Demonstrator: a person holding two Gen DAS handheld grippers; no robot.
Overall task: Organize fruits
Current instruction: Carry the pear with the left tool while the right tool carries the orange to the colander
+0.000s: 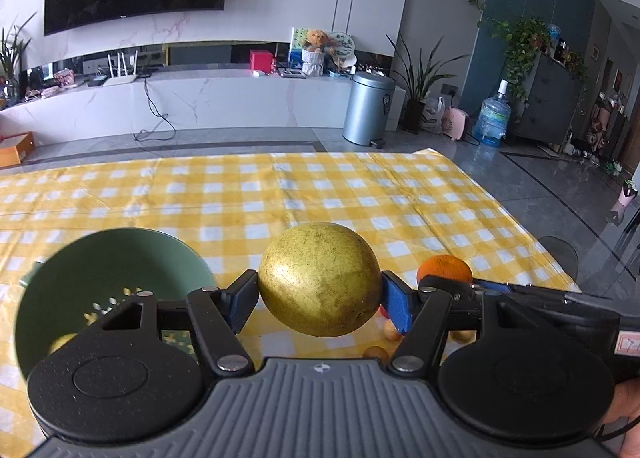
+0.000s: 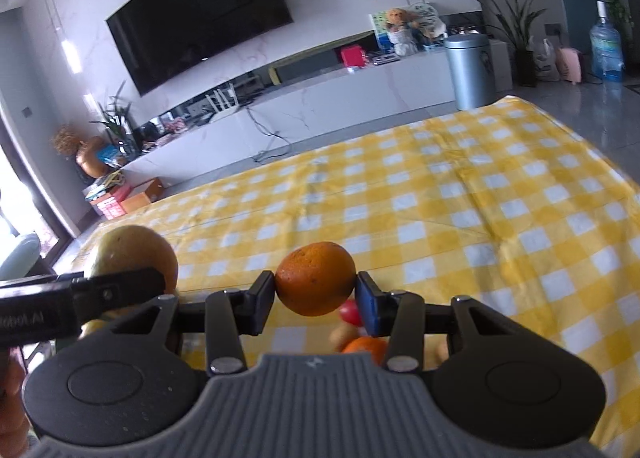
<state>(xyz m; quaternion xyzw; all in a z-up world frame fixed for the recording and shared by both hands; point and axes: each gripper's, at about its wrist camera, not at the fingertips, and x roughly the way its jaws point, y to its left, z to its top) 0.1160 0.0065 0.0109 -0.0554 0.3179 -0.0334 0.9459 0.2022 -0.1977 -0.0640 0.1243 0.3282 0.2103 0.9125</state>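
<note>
- Fruit sits in both grippers, held above a worktop (image 1: 280, 193) covered with a yellow-and-white checked cloth.
- Left gripper (image 1: 319, 298): its fingers (image 1: 396, 308) pinch a big yellow-green pear (image 1: 319, 279) by the sides, in the lower middle of the left wrist view; the pear is clear of the cloth.
- Right gripper (image 2: 315, 298): its fingers (image 2: 370, 308) pinch an orange (image 2: 315, 278) in the lower middle of the right wrist view, also clear of the cloth.
- Each gripper shows in the other's view: the orange peeks out at the right of the pear in the left wrist view, and the pear appears at the lower left in the right wrist view.
- Green bowl (image 1: 108, 270) fills the lower left of the left wrist view, just beside the pear, with something small and yellow inside, blurred.
- Small fruits lie on the cloth below the grippers: a red one (image 2: 351, 313), another orange one (image 2: 366, 346) and a few yellowish-brown round ones (image 1: 391, 332); they are too blurred to name.
- A person's hand (image 1: 624, 410) shows at the lower right edge of the left wrist view.
</note>
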